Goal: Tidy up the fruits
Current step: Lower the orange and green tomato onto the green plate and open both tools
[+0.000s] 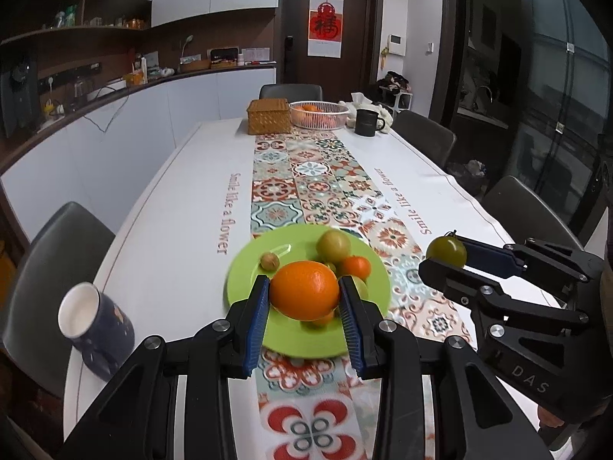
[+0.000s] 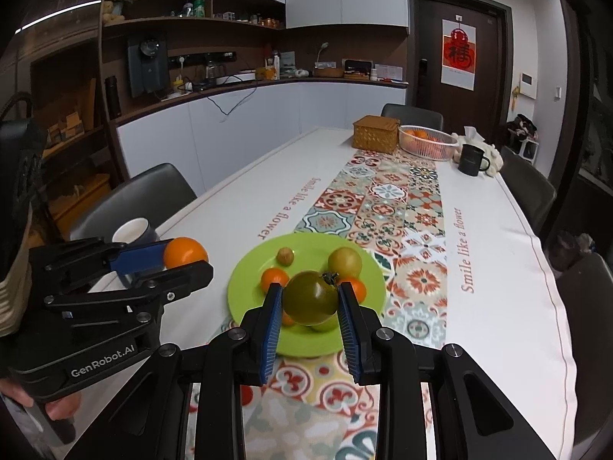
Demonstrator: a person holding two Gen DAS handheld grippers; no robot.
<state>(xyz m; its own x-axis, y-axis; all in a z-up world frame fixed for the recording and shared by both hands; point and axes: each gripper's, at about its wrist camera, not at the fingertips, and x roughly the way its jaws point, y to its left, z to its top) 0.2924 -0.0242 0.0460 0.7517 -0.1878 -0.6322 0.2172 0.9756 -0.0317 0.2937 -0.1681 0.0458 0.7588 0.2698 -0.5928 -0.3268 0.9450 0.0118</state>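
Observation:
My left gripper (image 1: 304,291) is shut on a large orange (image 1: 305,290) and holds it above the near part of a green plate (image 1: 245,272). My right gripper (image 2: 310,299) is shut on a dark green tomato (image 2: 310,298) above the same plate (image 2: 249,280). The plate holds a yellow-green fruit (image 1: 333,245), a small brown fruit (image 1: 269,260), a small orange (image 1: 356,266) and more fruit partly hidden behind the held ones. The right gripper with the tomato (image 1: 446,252) shows at the right of the left wrist view. The left gripper with the orange (image 2: 185,252) shows at the left of the right wrist view.
A dark blue mug (image 1: 95,326) stands left of the plate near the table edge. At the far end are a wicker box (image 1: 268,116), a white basket of oranges (image 1: 318,114) and a black mug (image 1: 367,122). Grey chairs (image 1: 49,264) surround the table.

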